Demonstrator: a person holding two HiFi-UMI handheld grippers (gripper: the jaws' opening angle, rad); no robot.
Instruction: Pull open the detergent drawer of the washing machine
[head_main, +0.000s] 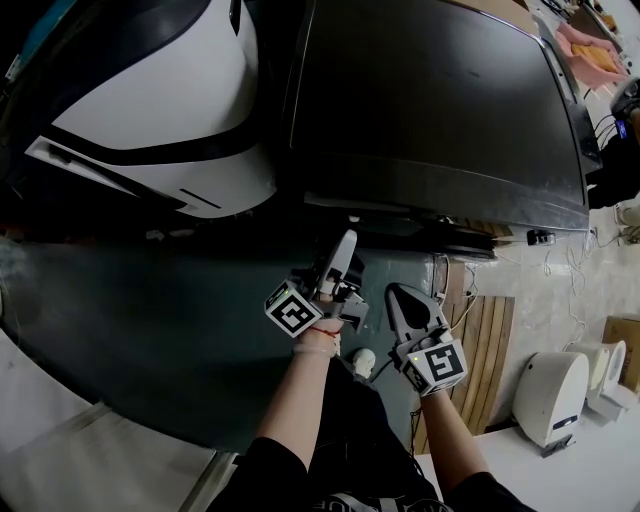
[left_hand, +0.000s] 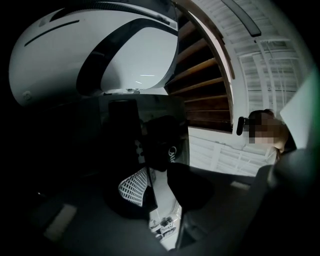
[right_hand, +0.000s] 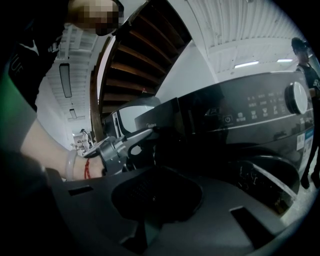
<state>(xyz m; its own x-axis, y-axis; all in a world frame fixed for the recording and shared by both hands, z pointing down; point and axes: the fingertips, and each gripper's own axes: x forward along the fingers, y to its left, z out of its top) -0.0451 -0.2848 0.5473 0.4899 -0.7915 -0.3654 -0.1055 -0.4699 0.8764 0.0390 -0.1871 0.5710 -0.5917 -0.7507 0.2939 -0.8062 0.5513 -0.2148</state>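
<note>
The black washing machine (head_main: 440, 100) fills the upper right of the head view. In the right gripper view its glossy control panel runs left to the detergent drawer front (right_hand: 172, 120). My left gripper (head_main: 345, 242) points up at the panel's left end, and its fingertips (right_hand: 146, 133) sit against the drawer's edge. In the left gripper view the left gripper (left_hand: 159, 172) shows two dark jaws with a gap between them, close to the shiny black front (left_hand: 145, 125). The pads do not visibly press on anything. My right gripper (head_main: 397, 293) hangs back to the right, jaws together and empty; its own view shows it as one dark mass (right_hand: 155, 175).
A white rounded machine (head_main: 150, 100) stands directly left of the washer. On the panel's right are the dial (right_hand: 296, 97) and, below it, the round door (right_hand: 270, 175). Wooden slats (head_main: 485, 340) and a white appliance (head_main: 550, 395) lie on the floor at the right.
</note>
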